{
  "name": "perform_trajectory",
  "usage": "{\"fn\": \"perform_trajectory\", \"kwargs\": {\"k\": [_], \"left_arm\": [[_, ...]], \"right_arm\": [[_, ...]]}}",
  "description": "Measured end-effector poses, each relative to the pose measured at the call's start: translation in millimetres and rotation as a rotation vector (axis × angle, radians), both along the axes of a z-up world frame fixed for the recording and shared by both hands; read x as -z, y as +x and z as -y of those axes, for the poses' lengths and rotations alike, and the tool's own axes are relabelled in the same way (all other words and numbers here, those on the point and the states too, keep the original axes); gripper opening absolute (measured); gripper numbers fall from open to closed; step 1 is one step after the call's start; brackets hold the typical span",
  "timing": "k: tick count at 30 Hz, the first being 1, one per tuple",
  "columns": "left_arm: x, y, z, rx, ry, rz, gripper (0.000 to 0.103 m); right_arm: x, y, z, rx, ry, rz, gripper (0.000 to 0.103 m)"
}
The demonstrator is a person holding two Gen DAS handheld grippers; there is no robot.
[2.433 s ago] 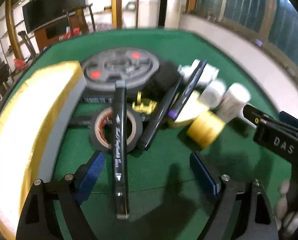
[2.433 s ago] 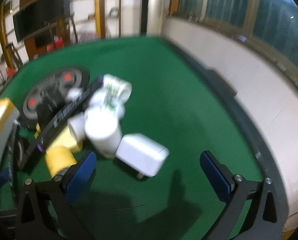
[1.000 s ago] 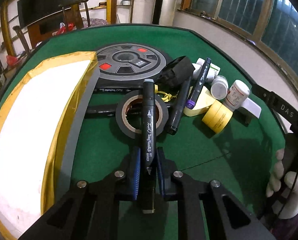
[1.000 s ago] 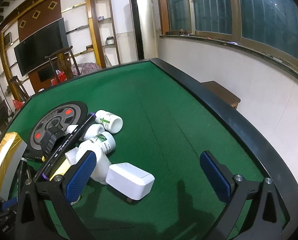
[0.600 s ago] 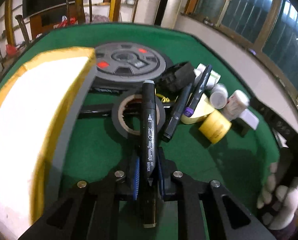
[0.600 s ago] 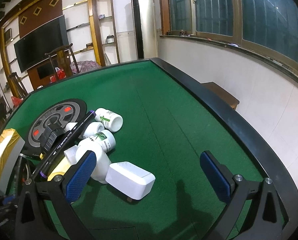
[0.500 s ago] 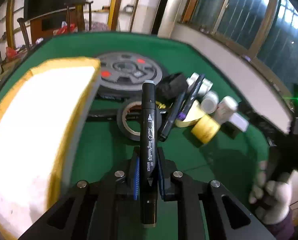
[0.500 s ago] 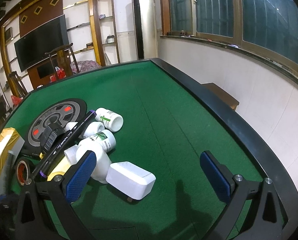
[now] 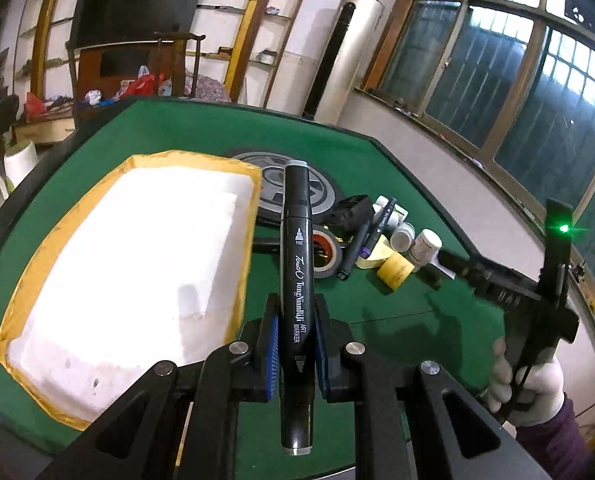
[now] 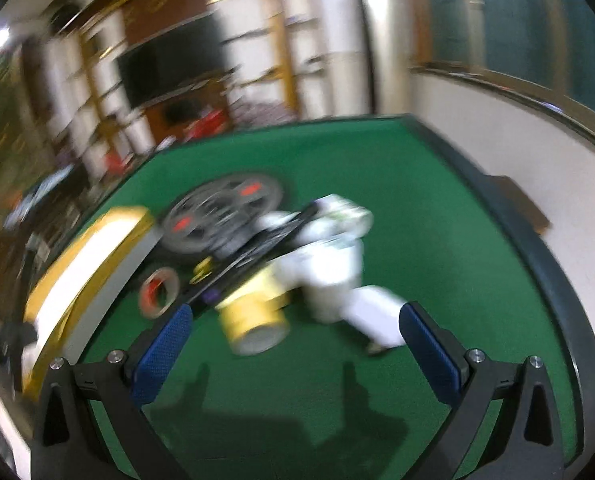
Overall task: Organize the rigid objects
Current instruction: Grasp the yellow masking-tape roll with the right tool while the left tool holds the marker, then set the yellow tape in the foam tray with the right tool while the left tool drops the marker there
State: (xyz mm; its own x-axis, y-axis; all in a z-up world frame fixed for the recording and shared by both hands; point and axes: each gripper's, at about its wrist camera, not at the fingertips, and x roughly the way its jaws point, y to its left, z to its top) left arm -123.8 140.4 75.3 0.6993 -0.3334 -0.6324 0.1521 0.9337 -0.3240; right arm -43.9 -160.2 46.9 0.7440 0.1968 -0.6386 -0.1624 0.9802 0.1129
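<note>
- While clamped between the blue ribbed pads of the left gripper (image 9: 295, 344), the black marker (image 9: 296, 280), a smooth, slim cylinder with white lettering, is held clear above the green felt table (image 9: 397, 296).
- Beside it sits a white foam box (image 9: 129, 264), rectangular, its rim taped yellow.
- Right gripper (image 10: 297, 344): jaws wide apart, nothing between them; view blurred.
- Beyond lie a yellow tape roll (image 10: 257, 320) and white bottles (image 10: 329, 264).

Both fisheye views looked forward and downward along their own grippers, close above the green felt surface (image 9: 377, 168). Each showed the round grey disc (image 10: 221, 212) and the clutter beside it; the right view was blurred.
</note>
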Motion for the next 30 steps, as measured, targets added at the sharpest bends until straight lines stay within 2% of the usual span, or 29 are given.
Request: {"fn": "perform_trajectory", "kwargs": {"k": [4, 6, 8, 10, 12, 13, 23, 25, 30], "left_arm": [[7.4, -0.8, -9.2, -0.019, -0.014, -0.019, 0.014], [9.5, -3.3, -14.5, -0.03, -0.009, -0.02, 0.014], [11.2, -4.6, -19.8, -0.048, -0.006, -0.022, 0.014], [13.0, -4.7, -25.0, -0.064, -0.006, -0.027, 0.014], [15.6, -4.3, -29.6, -0.075, -0.01, -0.034, 0.014], [16.5, -4.8, -32.9, -0.076, -0.013, -0.038, 0.015], [21.8, 0.8, -22.7, -0.06, -0.002, -0.055, 0.015], [21.2, 1.1, -23.1, -0.063, -0.002, -0.053, 0.014], [19.2, 0.6, -33.0, -0.078, -0.011, -0.051, 0.015]], "right_arm": [[19.4, 17.2, -32.5, -0.065, -0.111, -0.06, 0.101], [29.4, 28.9, -40.2, -0.083, -0.139, -0.092, 0.089], [39.2, 34.2, -45.8, -0.087, -0.174, -0.109, 0.083], [45.7, 40.7, -49.2, -0.082, -0.212, -0.116, 0.073], [49.5, 42.4, -48.4, -0.088, -0.207, -0.136, 0.05], [51.6, 44.1, -46.4, -0.092, -0.193, -0.15, 0.047], [53.1, 49.2, -46.3, -0.083, -0.157, -0.148, 0.047], [53.5, 49.6, -46.5, -0.097, -0.133, -0.16, 0.043], [46.2, 38.4, -41.6, -0.113, -0.072, -0.177, 0.043]]}}
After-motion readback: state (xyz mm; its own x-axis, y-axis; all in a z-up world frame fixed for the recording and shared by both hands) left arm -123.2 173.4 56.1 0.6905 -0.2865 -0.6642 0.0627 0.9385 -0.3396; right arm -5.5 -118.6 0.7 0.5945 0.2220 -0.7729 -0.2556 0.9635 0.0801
